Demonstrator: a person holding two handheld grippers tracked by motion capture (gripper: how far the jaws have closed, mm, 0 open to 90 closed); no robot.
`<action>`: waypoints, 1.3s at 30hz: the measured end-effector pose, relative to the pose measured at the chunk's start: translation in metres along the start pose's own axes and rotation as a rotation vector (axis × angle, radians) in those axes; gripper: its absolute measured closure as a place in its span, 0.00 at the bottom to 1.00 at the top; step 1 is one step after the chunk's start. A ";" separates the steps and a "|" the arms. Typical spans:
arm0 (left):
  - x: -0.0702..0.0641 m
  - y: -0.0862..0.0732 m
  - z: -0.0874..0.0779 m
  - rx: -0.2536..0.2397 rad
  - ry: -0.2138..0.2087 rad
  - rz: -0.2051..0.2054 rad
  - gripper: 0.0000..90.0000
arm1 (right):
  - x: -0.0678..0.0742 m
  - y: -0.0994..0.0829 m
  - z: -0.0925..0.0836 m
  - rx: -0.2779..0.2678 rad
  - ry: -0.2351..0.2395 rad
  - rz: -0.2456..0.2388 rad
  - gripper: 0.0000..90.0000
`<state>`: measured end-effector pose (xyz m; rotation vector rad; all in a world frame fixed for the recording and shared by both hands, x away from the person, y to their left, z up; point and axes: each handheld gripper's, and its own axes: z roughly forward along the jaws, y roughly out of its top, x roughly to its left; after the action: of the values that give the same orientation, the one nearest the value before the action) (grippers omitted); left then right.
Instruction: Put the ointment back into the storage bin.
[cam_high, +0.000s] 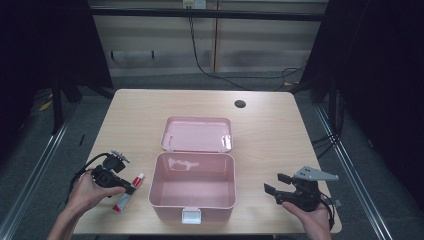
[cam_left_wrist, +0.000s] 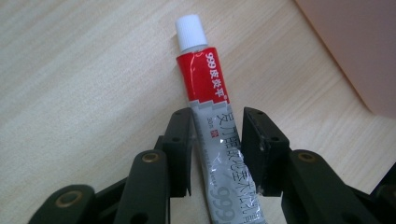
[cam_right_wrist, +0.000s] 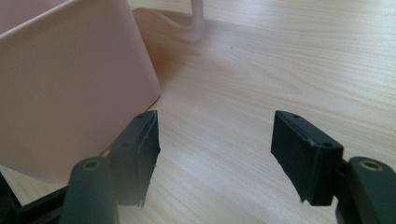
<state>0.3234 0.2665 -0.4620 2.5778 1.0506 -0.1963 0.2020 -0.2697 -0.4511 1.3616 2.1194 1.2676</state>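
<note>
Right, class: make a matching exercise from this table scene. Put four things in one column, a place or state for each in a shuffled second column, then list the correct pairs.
Things
1. ointment tube
2. pink box
3. left tongs
4. right tongs

Places or states
A. open wide, nothing between the jaws, to the right of the box
B. lid swung back, inside empty
C. lying flat on the table, white cap on
D. jaws set on either side of the tube

Pairs: 1-C, 2-B, 3-D, 4-A
</note>
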 end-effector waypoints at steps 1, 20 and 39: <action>-0.001 0.000 0.001 -0.009 0.000 -0.006 0.71 | 0.000 0.000 0.000 -0.001 0.000 0.000 0.36; -0.015 0.007 0.009 0.059 0.095 0.132 0.78 | -0.001 0.000 0.000 0.005 -0.007 0.008 0.36; -0.015 0.008 -0.015 0.064 0.038 0.068 0.79 | -0.001 0.000 0.001 0.006 -0.006 0.007 0.36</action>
<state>0.3182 0.2573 -0.4427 2.6793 0.9829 -0.1672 0.2030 -0.2704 -0.4522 1.3745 2.1185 1.2589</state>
